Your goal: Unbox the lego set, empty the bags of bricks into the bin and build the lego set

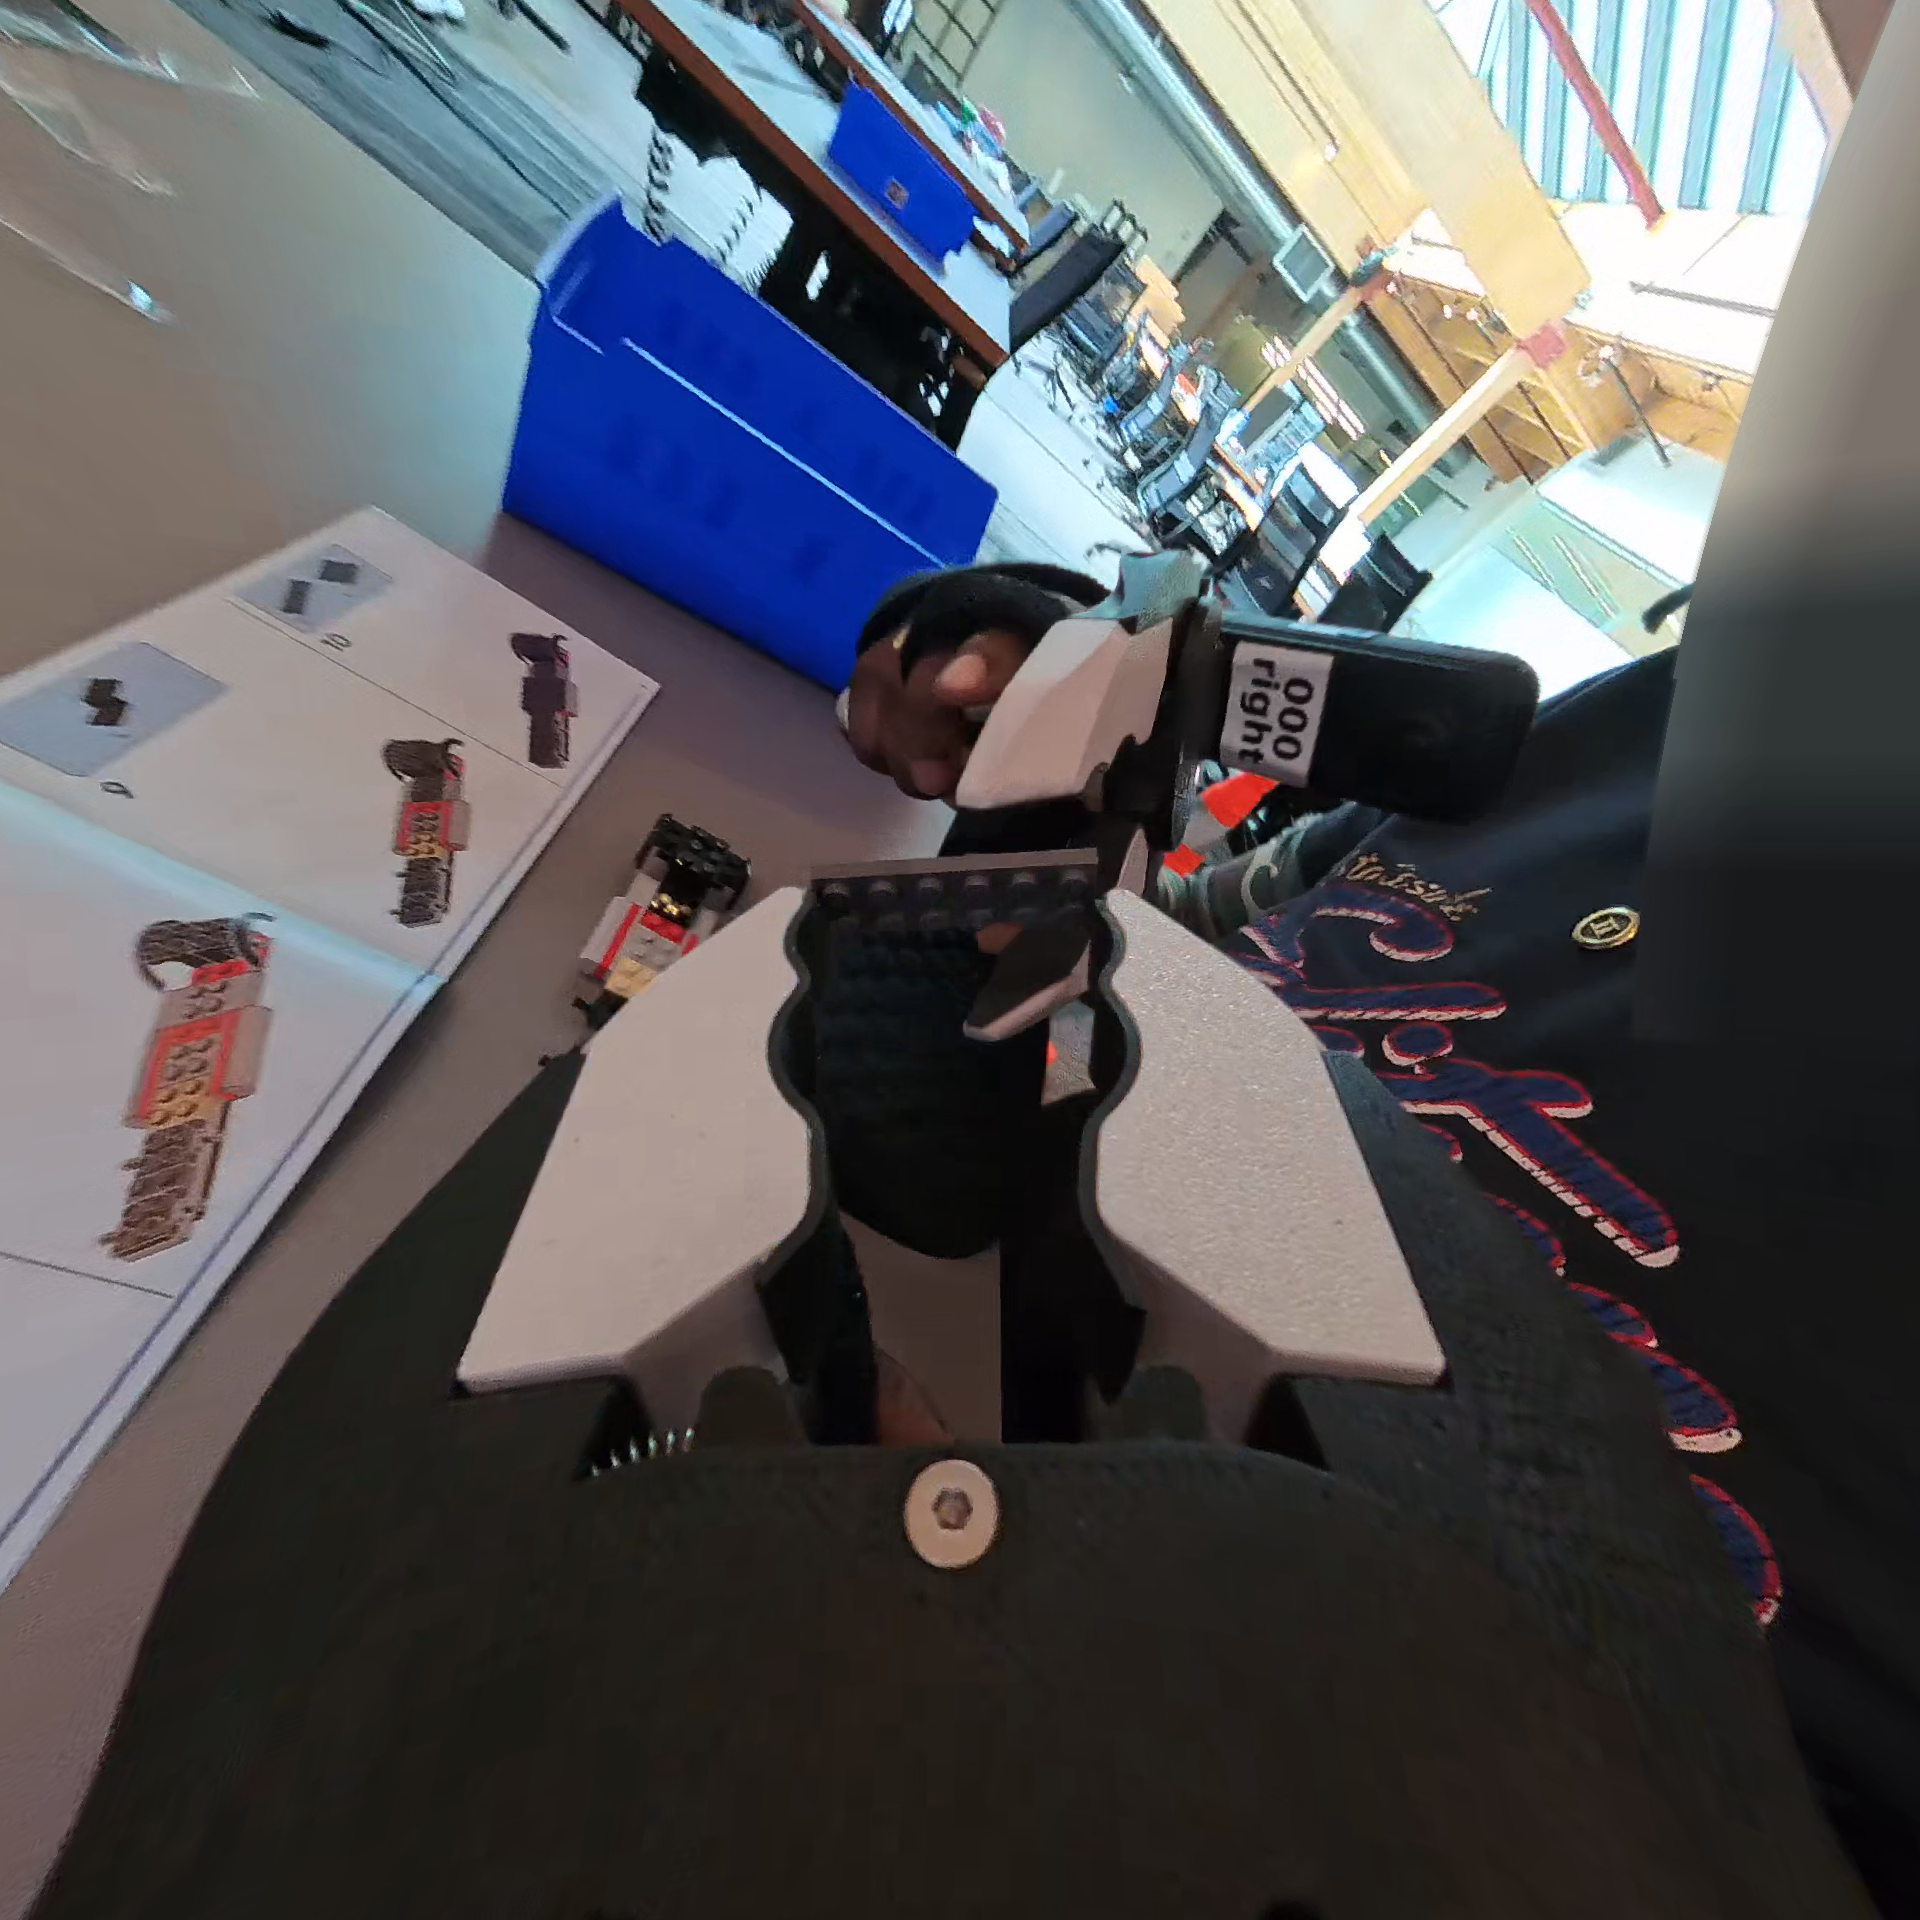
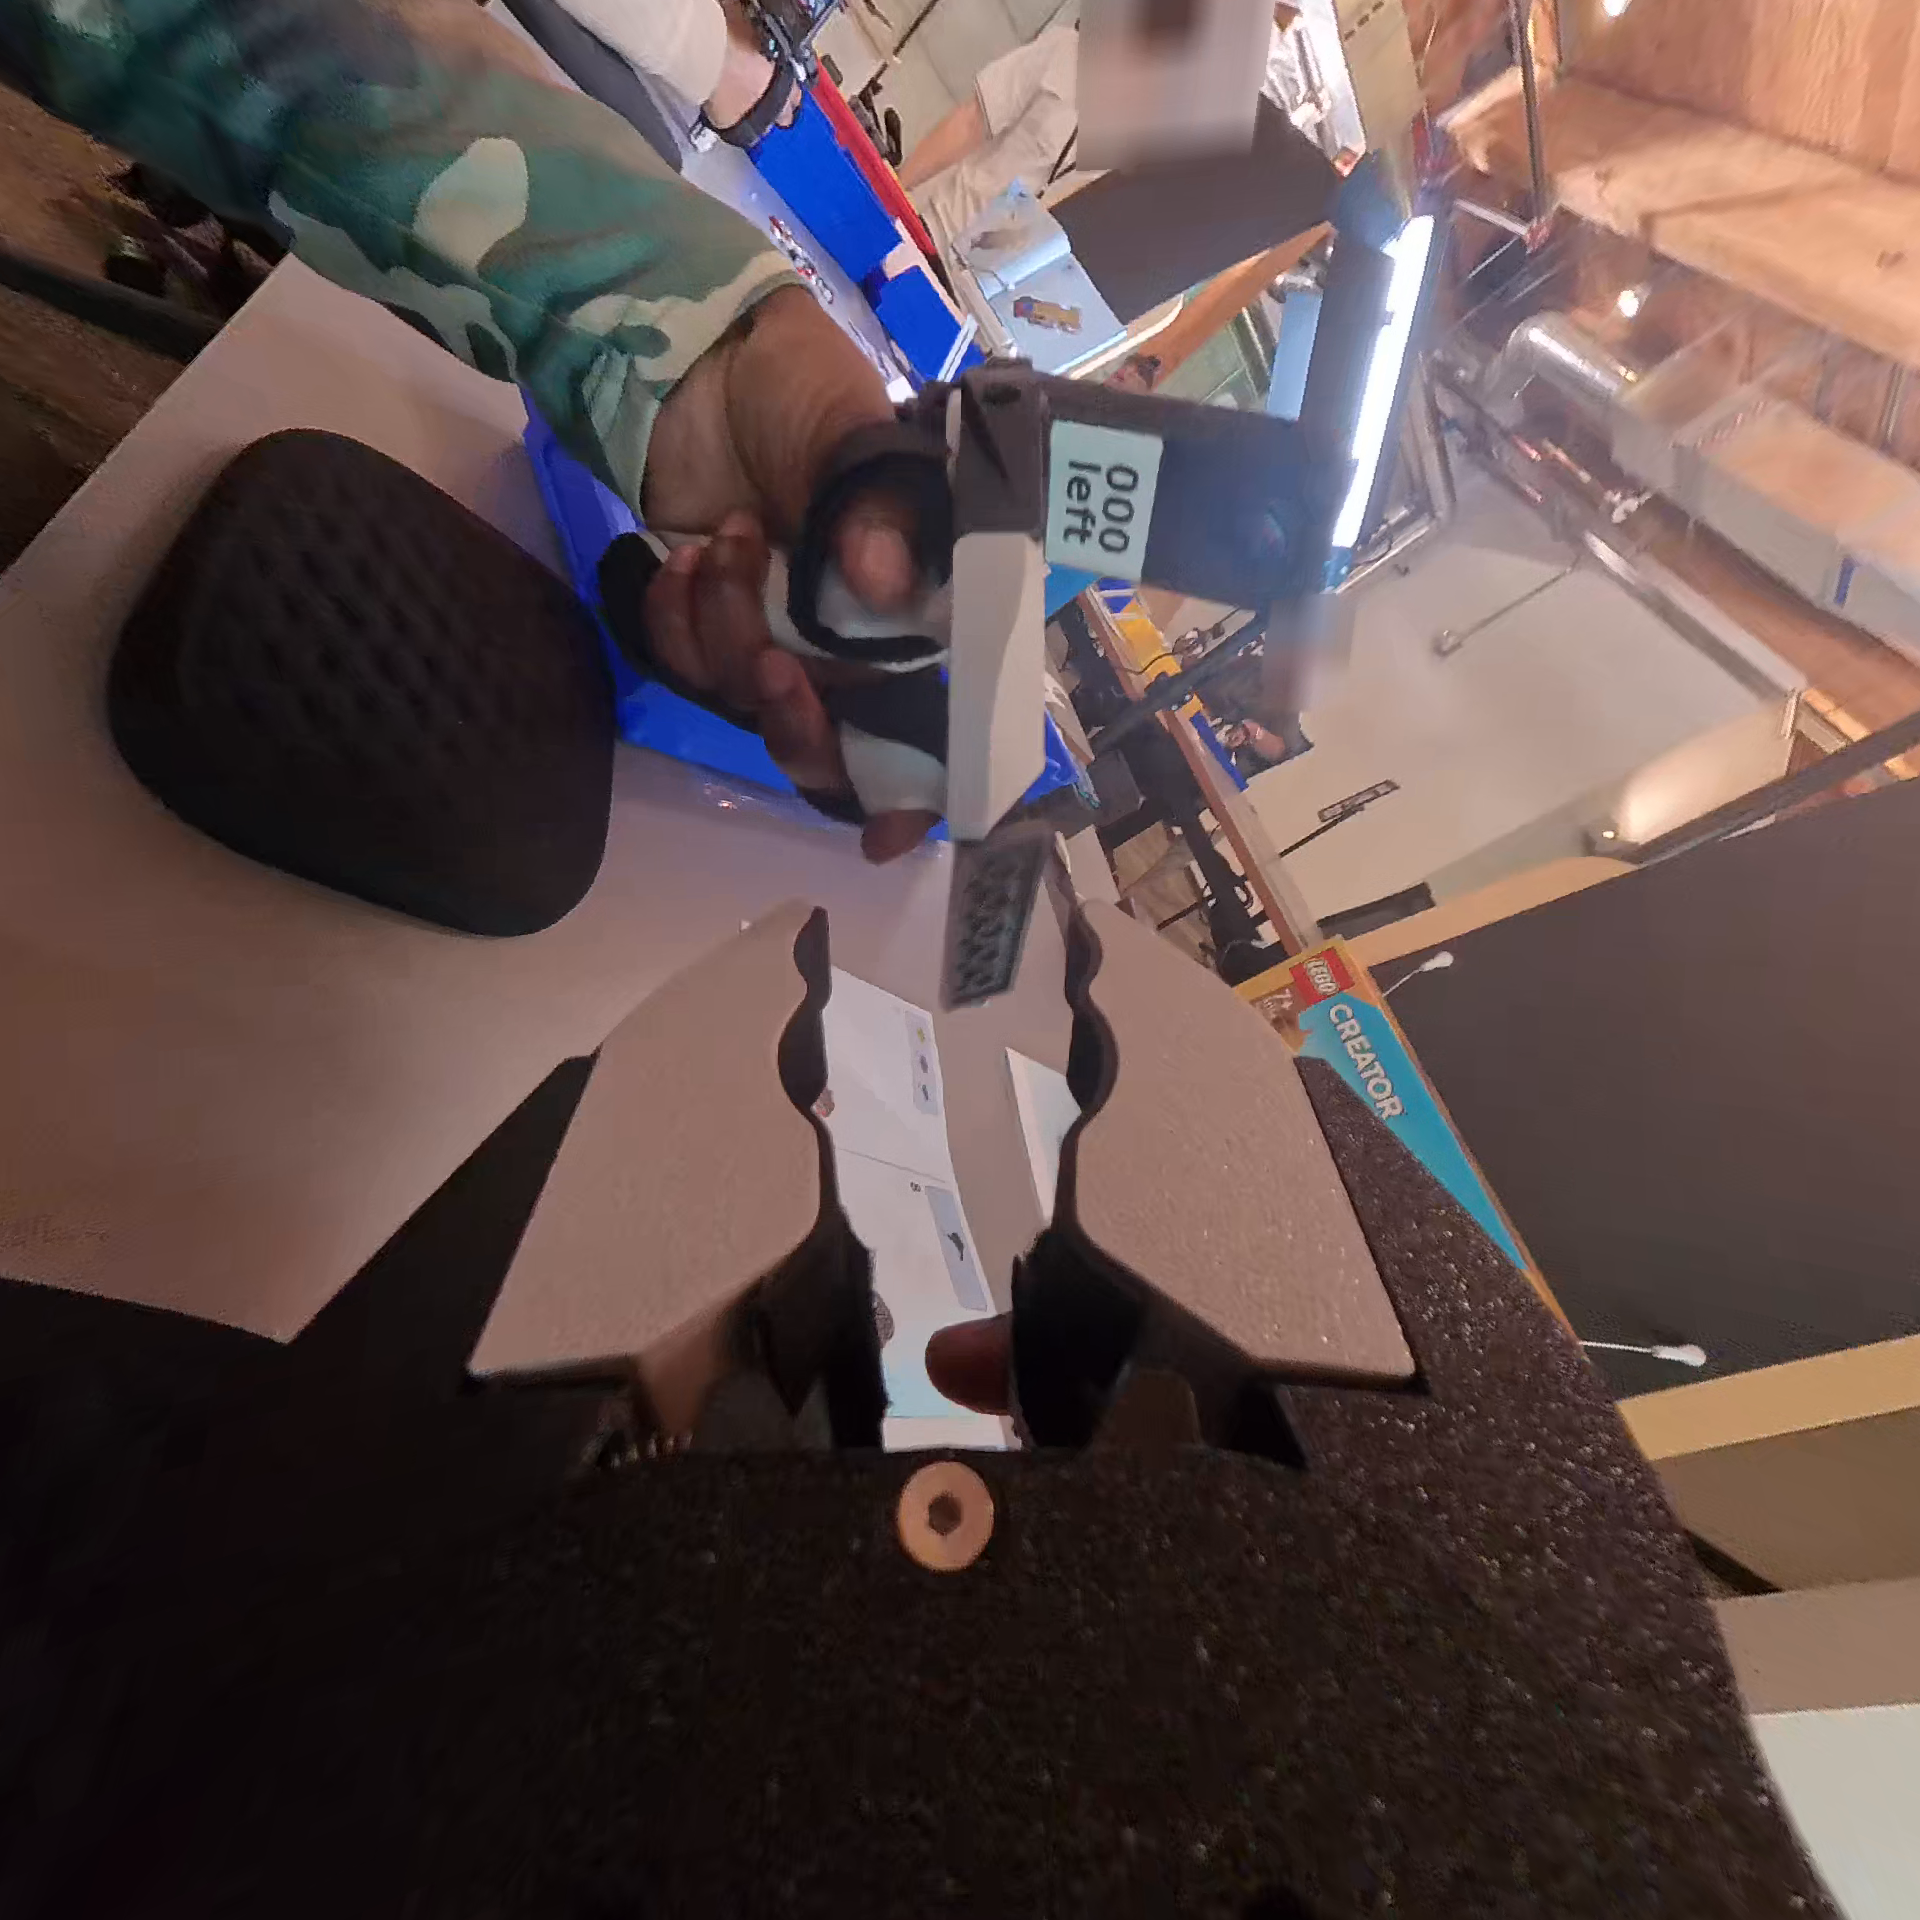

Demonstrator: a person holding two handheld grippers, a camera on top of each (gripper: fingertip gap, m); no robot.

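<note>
My left gripper point(image 1: 951, 914) is shut on a dark grey studded plate point(image 1: 956, 894) and holds it in the air above the table edge. In the right wrist view the same plate point(image 2: 992, 920) hangs below the left gripper point(image 2: 982, 831). My right gripper point(image 2: 945, 920) is open, with the plate's end between its fingertips. In the left wrist view, one of its fingers point(image 1: 1049, 717) is above the plate and one is below it. A small part-built model point(image 1: 665, 925) in black, red and white lies on the table beside the open instruction booklet point(image 1: 260, 831).
A blue bin point(image 1: 727, 447) stands on the grey table point(image 1: 260, 364) behind the booklet. In the right wrist view the set's box point(image 2: 1351, 1049) lies at the right, and a dark padded oval object point(image 2: 353, 675) is at the left. The person's jacket point(image 1: 1507, 1091) is close on the right. Only a small space, under 4 cm, lies between the two pairs of fingers. From either gripper's tips it is about 20 centimeters to the dark padded oval object point(image 2: 353, 675).
</note>
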